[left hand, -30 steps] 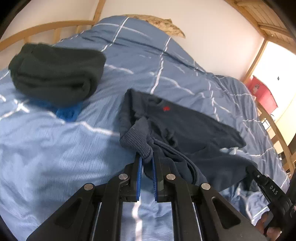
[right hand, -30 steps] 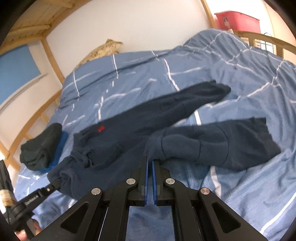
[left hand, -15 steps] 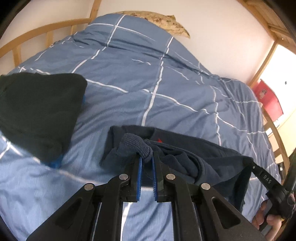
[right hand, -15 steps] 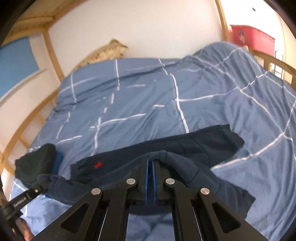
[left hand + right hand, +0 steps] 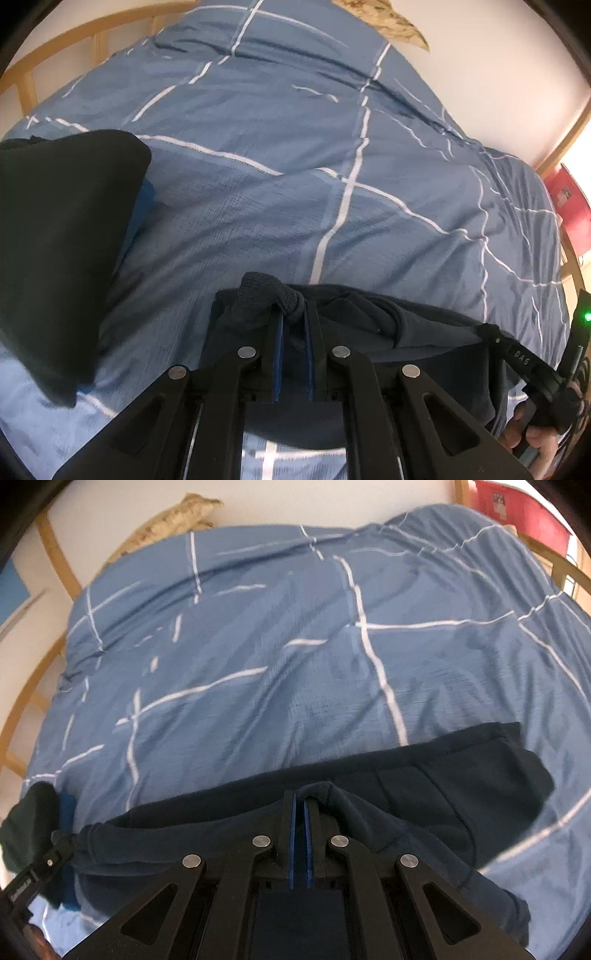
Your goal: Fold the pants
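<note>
Dark navy sweatpants (image 5: 406, 332) lie across the near part of a blue checked duvet (image 5: 295, 166). My left gripper (image 5: 293, 314) is shut on the ribbed waistband end of the pants. My right gripper (image 5: 300, 797) is shut on a fold of the pants (image 5: 424, 775) further along, with a leg spreading flat to the right. Each gripper shows at the edge of the other's view: the right one in the left wrist view (image 5: 532, 369), the left one in the right wrist view (image 5: 37, 871). The pants stretch between the two.
A folded dark green garment (image 5: 62, 240) on a blue one sits at the left of the bed, also small in the right wrist view (image 5: 29, 823). A wooden bed rail (image 5: 74, 40) curves behind. A patterned pillow (image 5: 173, 520) lies at the head. A red box (image 5: 517, 513) stands at the right.
Both grippers have carried the held pants forward over the bed, folding the near half onto the far half. The red logo and the far leg have gone out of sight under the fold.
</note>
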{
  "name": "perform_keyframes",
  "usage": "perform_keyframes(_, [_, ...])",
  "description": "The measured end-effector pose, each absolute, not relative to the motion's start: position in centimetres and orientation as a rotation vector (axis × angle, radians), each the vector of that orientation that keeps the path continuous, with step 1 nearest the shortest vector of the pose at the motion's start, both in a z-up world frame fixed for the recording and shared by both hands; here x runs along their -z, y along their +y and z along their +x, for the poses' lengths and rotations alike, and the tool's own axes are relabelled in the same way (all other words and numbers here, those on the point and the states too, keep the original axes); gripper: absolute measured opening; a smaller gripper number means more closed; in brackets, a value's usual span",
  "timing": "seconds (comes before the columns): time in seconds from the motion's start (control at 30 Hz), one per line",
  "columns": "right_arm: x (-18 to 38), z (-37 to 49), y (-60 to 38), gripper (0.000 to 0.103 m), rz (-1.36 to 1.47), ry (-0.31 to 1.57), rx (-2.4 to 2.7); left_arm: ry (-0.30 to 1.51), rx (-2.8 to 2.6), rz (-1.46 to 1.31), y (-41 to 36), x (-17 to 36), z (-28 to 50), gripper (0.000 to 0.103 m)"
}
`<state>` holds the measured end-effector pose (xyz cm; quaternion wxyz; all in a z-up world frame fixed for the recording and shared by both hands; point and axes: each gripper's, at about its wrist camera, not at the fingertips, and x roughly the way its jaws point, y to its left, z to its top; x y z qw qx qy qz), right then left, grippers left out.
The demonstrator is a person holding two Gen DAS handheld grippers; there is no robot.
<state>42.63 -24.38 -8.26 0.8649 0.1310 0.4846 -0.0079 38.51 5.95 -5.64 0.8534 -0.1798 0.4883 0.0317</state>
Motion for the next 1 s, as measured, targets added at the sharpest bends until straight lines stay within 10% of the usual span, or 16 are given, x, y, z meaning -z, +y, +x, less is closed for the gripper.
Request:
perform_keyframes(0.4, [11.0, 45.6, -24.0, 0.007, 0.265, 1.106, 0.025, 1.091, -0.047, -0.3, 5.8, 7.2, 40.8, 0.017])
perform_keyframes(0.6, [8.3, 44.3, -23.3, 0.032, 0.201, 1.07, -0.051, 1.005, -0.066, -0.188, 5.4, 3.6, 39.6, 0.07])
perform_keyframes(1.0, [0.6, 36.7, -23.7, 0.045, -0.005, 0.902, -0.114, 0.89, 0.137, -0.014, 0.8, -1.1, 32.6, 0.07])
